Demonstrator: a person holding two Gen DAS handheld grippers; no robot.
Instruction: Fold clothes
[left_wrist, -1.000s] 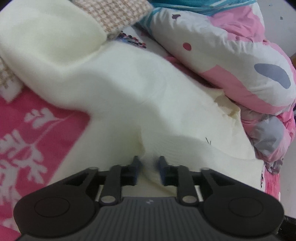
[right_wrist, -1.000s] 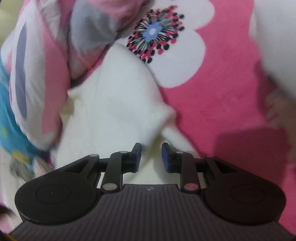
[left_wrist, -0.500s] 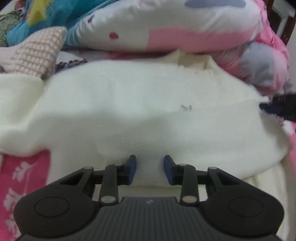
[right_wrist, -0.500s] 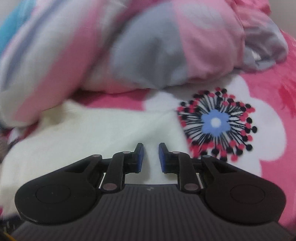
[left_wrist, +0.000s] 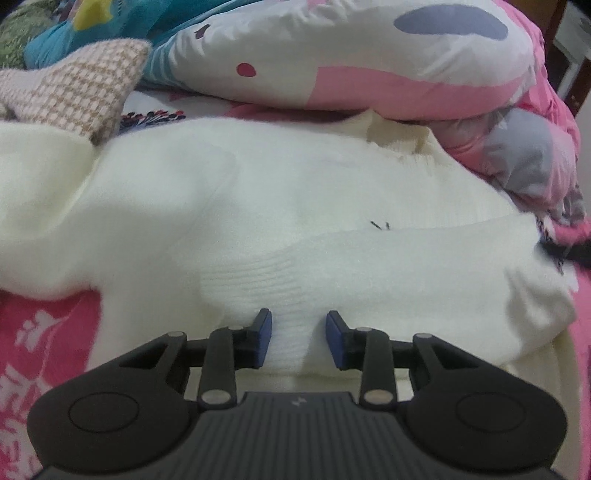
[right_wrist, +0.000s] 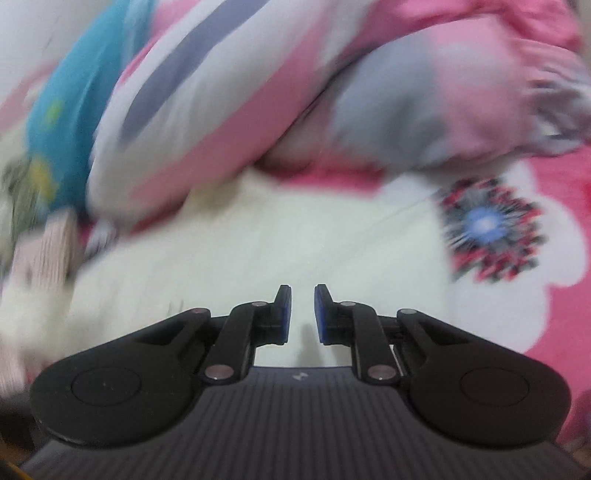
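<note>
gripping one cream sweater (left_wrist: 258, 206) w/ left claw (left_wrist: 298, 339).

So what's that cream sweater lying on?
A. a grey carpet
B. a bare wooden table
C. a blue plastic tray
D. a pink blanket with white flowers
D: the cream sweater is spread over a pink blanket with white flowers, which shows past its edges in both wrist views.
</note>
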